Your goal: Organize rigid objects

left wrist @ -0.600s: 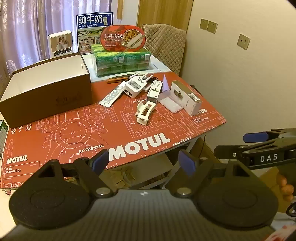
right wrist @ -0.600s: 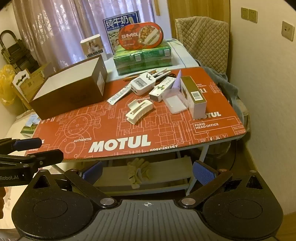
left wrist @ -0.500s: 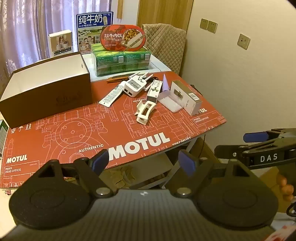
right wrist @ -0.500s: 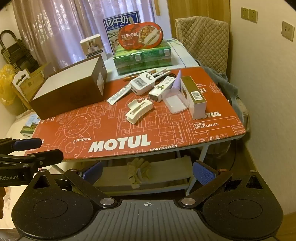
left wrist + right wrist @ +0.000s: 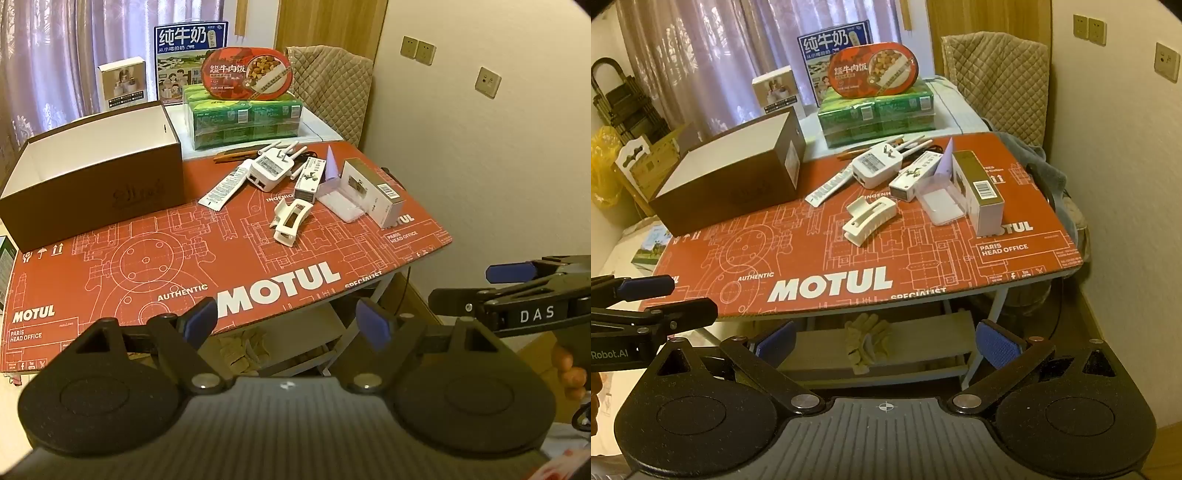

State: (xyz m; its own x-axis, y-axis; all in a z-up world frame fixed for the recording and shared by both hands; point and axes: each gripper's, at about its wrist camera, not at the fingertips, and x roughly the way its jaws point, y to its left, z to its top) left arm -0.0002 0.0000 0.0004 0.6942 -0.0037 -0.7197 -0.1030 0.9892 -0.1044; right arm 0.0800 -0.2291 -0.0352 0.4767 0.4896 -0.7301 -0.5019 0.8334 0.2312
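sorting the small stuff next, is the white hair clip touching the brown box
Apart. The right wrist view shows the white hair clip lying well clear of the brown box, with a bare strip of red mat between them.

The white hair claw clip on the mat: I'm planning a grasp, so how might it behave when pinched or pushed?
The white hair claw clip looks like hollow plastic, so probably light and rigid. Its curved, glossy shell may slip between pads. Lying on its side on the red mat, it would likely slide rather than roll.
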